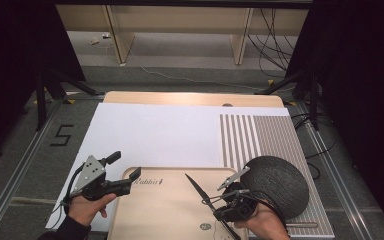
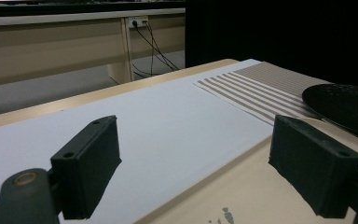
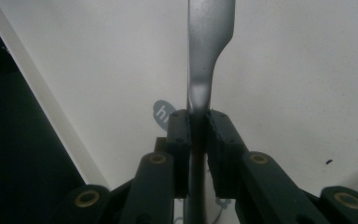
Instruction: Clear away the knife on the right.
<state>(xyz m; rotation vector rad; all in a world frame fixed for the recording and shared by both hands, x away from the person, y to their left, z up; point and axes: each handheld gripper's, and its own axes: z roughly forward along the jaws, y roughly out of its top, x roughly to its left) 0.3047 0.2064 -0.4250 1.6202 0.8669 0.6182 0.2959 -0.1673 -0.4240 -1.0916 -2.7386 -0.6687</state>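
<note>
High view: one knife [image 1: 196, 188], one board [image 1: 165, 210], two tools.

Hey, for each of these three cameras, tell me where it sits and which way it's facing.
High view: above the person's side, looking forward and down on the wooden cutting board; both hands and forearms show.
Left gripper view: rides the left gripper, low, looking across the white sheet to the black plate; open jaws show.
Right gripper view: rides the right gripper, looking down onto the board; jaws clamp a knife.
Shared: all show the board.
</note>
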